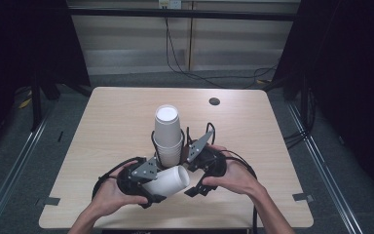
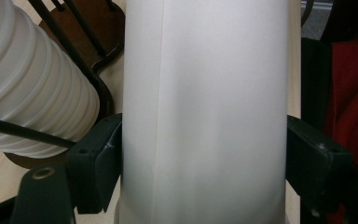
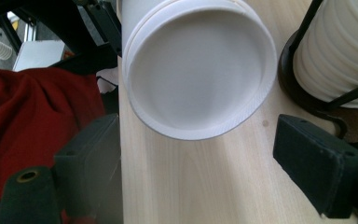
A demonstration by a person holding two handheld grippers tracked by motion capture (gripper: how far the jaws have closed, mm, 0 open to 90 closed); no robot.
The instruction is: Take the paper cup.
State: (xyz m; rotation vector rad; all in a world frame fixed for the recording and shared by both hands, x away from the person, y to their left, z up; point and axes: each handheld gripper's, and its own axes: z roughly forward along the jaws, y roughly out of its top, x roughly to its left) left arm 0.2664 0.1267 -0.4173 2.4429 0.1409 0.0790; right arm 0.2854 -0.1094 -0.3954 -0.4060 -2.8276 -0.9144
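Note:
A single white paper cup (image 1: 175,179) (image 2: 205,93) lies on its side near the table's front edge. My left gripper (image 1: 157,184) (image 2: 203,158) is shut on its wall, with the pads (image 2: 98,154) pressing both sides. The cup's recessed base (image 3: 198,70) faces my right gripper (image 1: 194,176) (image 3: 198,163). That gripper stands open just off the base, with only bare table between its jaws. A tall stack of white cups (image 1: 168,131) (image 2: 32,93) (image 3: 345,51) stands upside down in a black wire holder (image 1: 154,141) (image 3: 298,88) just behind both grippers.
The light wooden table (image 1: 117,122) has a round black grommet (image 1: 214,101) at the back right. Red cloth (image 3: 32,112) (image 2: 354,93) lies off the table's near edge. Black cables (image 1: 243,165) loop behind the hands.

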